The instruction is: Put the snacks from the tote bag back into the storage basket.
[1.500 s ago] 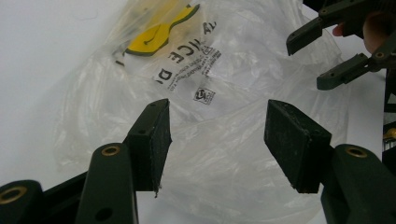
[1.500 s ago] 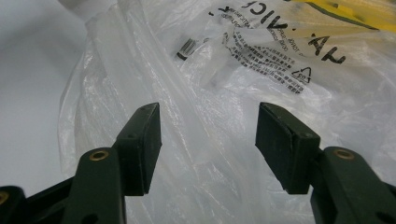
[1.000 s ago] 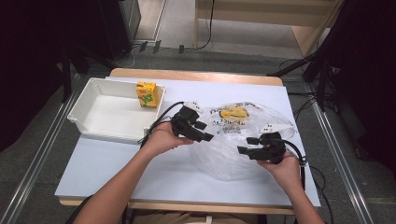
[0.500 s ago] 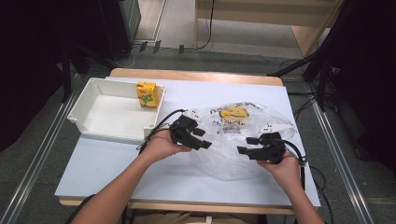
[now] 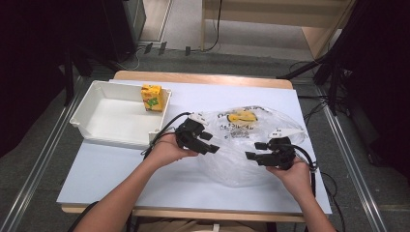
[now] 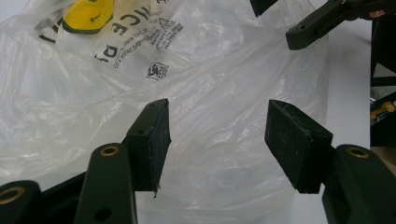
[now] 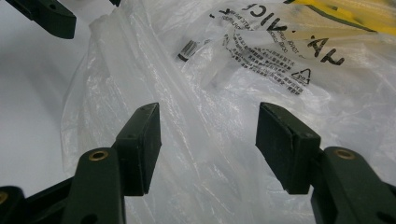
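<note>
While left hand-held gripper [image 5: 205,143] has crept nearer, both gape over plastic bag [image 5: 241,145], right hand-held gripper [image 5: 256,151] unmoved

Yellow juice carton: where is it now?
High view: the yellow juice carton stands upright in the white plastic tray's far right corner, left of the clear plastic bag.

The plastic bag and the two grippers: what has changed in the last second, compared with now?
The left gripper has moved a little toward the person and further over the plastic bag, jaws open. Nothing was taken hold of or let go. The right gripper has stayed at the bag's other side, also open. The bag, the white tray and the yellow carton have not moved.
</note>
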